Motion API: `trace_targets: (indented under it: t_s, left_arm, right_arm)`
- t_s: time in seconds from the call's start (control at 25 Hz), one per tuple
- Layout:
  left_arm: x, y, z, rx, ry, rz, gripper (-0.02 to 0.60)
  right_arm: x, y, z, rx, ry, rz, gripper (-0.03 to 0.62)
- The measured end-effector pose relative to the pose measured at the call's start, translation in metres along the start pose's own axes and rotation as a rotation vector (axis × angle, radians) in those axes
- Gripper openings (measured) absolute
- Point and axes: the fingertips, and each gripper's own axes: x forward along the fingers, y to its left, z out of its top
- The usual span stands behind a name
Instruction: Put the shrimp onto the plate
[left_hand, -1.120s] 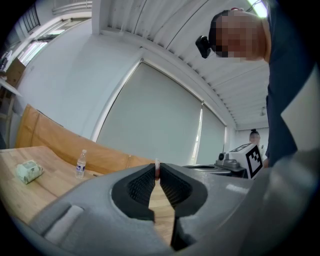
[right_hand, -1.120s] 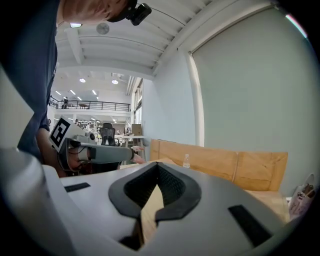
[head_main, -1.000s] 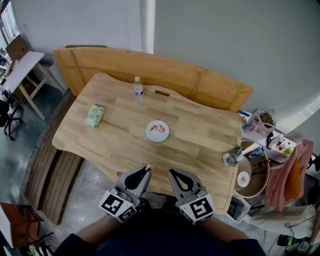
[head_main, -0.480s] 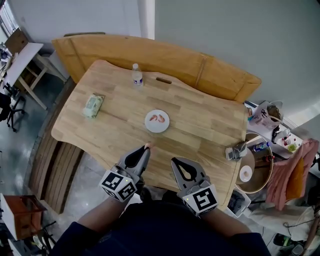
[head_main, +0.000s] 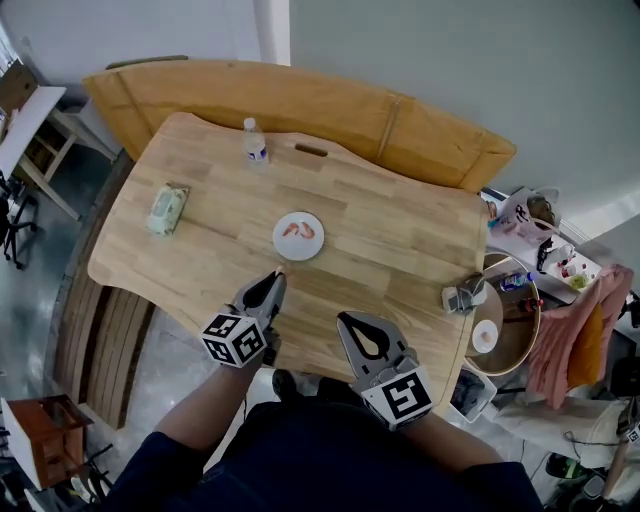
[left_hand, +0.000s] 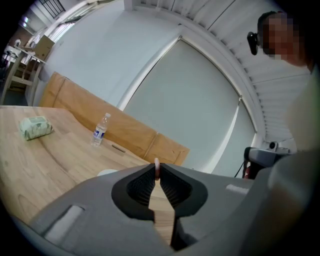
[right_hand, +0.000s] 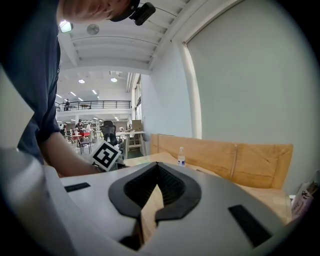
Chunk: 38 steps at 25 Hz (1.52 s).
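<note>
A white plate (head_main: 298, 236) sits mid-table with pink shrimp (head_main: 298, 230) lying on it. My left gripper (head_main: 277, 275) reaches over the table's near part, just short of the plate, and is shut on a small pink shrimp (head_main: 280, 269). In the left gripper view that shrimp (left_hand: 157, 168) sticks up between the closed tips, and the plate's rim (left_hand: 106, 173) peeks out behind the left jaw. My right gripper (head_main: 352, 328) hovers at the table's near edge, shut with nothing in it; in its own view the tips (right_hand: 158, 167) meet.
A water bottle (head_main: 255, 142) stands at the table's far side. A green packet (head_main: 165, 208) lies at the left. A grey device (head_main: 462, 295) rests at the right edge. A wooden bench back (head_main: 300, 100) runs behind. A round stool (head_main: 500, 330) stands right of the table.
My left gripper has moved forward over the table towards the plate, still carrying the shrimp. The right gripper stays near the table's near edge. The head view has shifted.
</note>
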Motion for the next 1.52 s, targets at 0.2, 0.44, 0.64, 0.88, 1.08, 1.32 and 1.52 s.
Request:
trace_targets:
  t_s: [0.2, 0.44, 0.64, 0.88, 1.08, 1.32, 1.52]
  left_arm:
    - [0.030, 0.026, -0.024, -0.043, 0.051, 0.023, 0.034]
    - [0.062, 0.062, -0.052, -0.179, 0.111, 0.038, 0.034]
    - [0.089, 0.089, -0.067, -0.208, 0.158, 0.080, 0.034]
    - [0.116, 0.114, -0.082, -0.317, 0.189, 0.110, 0.034]
    - [0.133, 0.131, -0.097, -0.380, 0.222, 0.146, 0.034]
    - [0.149, 0.146, -0.112, -0.409, 0.258, 0.185, 0.034]
    - [0.157, 0.157, -0.123, -0.459, 0.278, 0.215, 0.034]
  right_arm:
    - [-0.002, -0.011, -0.010, 0.008, 0.030, -0.013, 0.009]
    - [0.001, -0.022, -0.019, 0.016, 0.051, -0.020, 0.009]
    - [0.002, -0.034, -0.023, 0.023, 0.065, -0.032, 0.009]
    - [0.002, -0.045, -0.028, 0.026, 0.072, -0.042, 0.009]
    - [0.001, -0.057, -0.033, 0.044, 0.089, -0.059, 0.009]
    - [-0.002, -0.067, -0.043, 0.055, 0.104, -0.066, 0.009]
    - [-0.003, -0.068, -0.050, 0.057, 0.113, -0.056, 0.009]
